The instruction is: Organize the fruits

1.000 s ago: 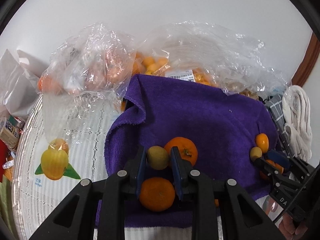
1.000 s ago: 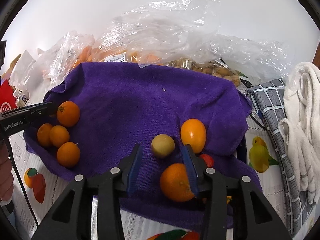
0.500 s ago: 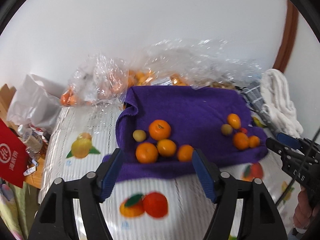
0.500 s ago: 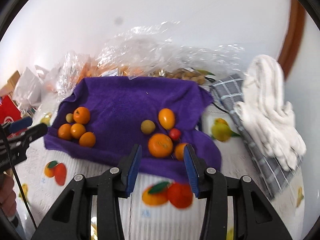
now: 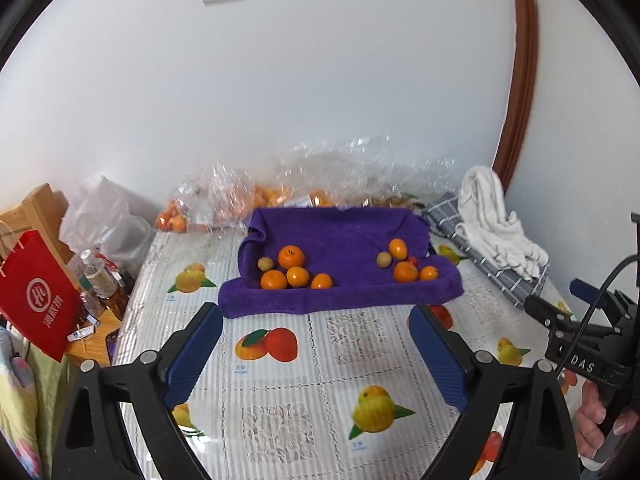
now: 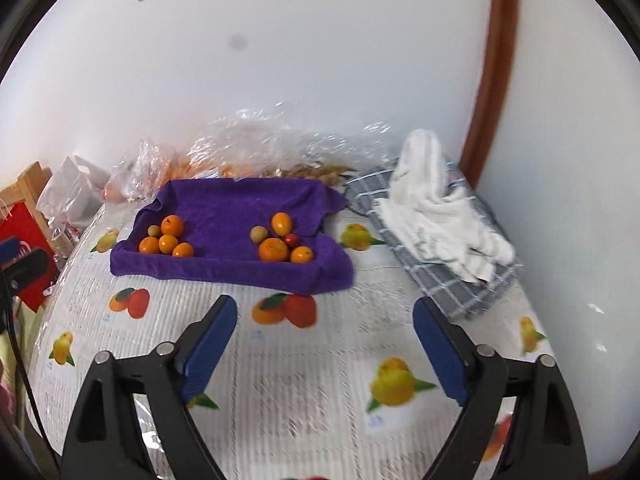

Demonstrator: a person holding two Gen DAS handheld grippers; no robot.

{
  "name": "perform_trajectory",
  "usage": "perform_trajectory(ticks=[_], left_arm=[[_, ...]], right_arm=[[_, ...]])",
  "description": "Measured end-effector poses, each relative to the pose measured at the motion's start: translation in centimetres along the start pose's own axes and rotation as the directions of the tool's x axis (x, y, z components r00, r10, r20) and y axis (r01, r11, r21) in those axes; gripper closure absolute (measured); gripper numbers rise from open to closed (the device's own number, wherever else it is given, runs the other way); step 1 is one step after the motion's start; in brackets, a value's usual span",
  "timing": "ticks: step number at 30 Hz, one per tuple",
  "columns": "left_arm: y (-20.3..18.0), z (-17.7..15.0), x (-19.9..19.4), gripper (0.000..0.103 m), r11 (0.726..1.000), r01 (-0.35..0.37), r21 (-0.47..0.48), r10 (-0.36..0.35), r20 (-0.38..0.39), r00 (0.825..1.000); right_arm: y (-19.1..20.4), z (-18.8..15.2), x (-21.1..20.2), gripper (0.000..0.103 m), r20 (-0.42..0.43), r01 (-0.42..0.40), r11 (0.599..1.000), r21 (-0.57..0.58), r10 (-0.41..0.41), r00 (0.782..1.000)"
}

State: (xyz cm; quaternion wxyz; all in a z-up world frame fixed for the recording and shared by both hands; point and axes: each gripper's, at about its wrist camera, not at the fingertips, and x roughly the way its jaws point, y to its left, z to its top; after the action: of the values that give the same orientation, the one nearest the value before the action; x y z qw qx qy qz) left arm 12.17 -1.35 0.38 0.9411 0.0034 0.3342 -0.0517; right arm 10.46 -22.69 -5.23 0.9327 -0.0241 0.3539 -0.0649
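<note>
A purple towel (image 5: 340,298) (image 6: 224,264) lies on the table with two clusters of fruit. The left cluster (image 5: 294,270) (image 6: 168,238) has several oranges and one small yellow-green fruit. The right cluster (image 5: 404,264) (image 6: 280,240) has oranges, a yellow-green fruit and a small red one. My left gripper (image 5: 316,340) is wide open and empty, held back above the tablecloth. My right gripper (image 6: 324,332) is wide open and empty too; it also shows at the right edge of the left wrist view (image 5: 560,316).
Clear plastic bags of fruit (image 5: 248,204) (image 6: 248,148) lie behind the towel by the wall. A white cloth on a grey checked towel (image 5: 496,228) (image 6: 440,220) sits right. A red paper bag (image 5: 36,300) and bottles (image 5: 100,280) stand left. The tablecloth (image 5: 340,380) has printed fruit pictures.
Both grippers have pulled back and up from the towel and opened wide. The yellow-green fruit between the left fingers a second ago now lies in the left cluster.
</note>
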Motion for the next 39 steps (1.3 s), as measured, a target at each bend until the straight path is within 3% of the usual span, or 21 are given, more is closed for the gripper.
perform_trajectory(ticks=[12, 39], left_arm=[[-1.8, -2.6, -4.3, 0.006, 1.000, -0.005, -0.013, 0.006, 0.047, 0.999], [-3.1, -3.8, -6.0, 0.005, 1.000, -0.011, -0.002, 0.011, 0.058, 0.998]], right_arm=[[-2.2, -3.7, -5.9, 0.008, 0.062, 0.012, 0.999, 0.031, -0.014, 0.998], [-3.1, -5.3, -8.0, 0.008, 0.098, 0.011, 0.999, 0.031, -0.014, 0.995]])
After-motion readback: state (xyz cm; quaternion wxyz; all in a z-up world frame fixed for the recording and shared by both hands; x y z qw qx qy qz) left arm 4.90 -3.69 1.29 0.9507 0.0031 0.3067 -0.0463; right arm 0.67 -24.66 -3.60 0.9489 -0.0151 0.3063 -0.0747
